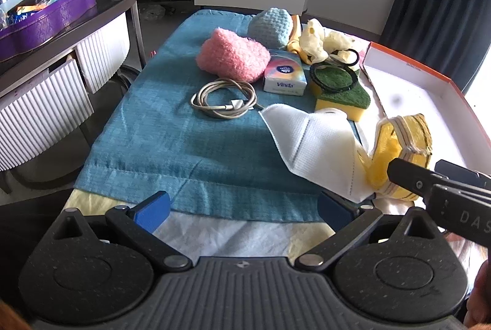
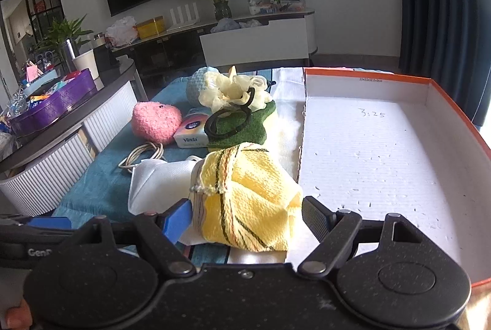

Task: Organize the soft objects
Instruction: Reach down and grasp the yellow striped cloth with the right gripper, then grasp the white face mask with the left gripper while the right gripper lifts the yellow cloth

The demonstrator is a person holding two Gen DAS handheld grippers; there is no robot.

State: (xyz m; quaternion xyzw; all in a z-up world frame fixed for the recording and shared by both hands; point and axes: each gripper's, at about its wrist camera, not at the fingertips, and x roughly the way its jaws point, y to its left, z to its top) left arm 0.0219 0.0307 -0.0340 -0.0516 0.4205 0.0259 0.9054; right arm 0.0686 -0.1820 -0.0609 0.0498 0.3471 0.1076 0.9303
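A bunched yellow cloth [image 2: 245, 201] with dark stripes sits between the fingers of my right gripper [image 2: 247, 219], which is shut on it from both sides. In the left wrist view the same cloth [image 1: 399, 146] stands up beside a white face mask [image 1: 313, 143]. My left gripper [image 1: 244, 207] hangs open over the near edge of the teal towel [image 1: 172, 140], holding nothing. Farther back lie a pink fluffy piece [image 1: 233, 55], a light blue knitted piece [image 1: 270, 26], cream gloves [image 1: 319, 38] and a green-topped yellow sponge [image 1: 343, 90].
An open orange-rimmed box [image 2: 365, 75] with a white floor lies to the right of the cloth. A coiled cable [image 1: 224, 98], a Vinda tissue pack [image 1: 285, 75] and a black ring [image 1: 334, 78] lie among the soft things. A side table with a purple tray [image 1: 52, 20] stands left.
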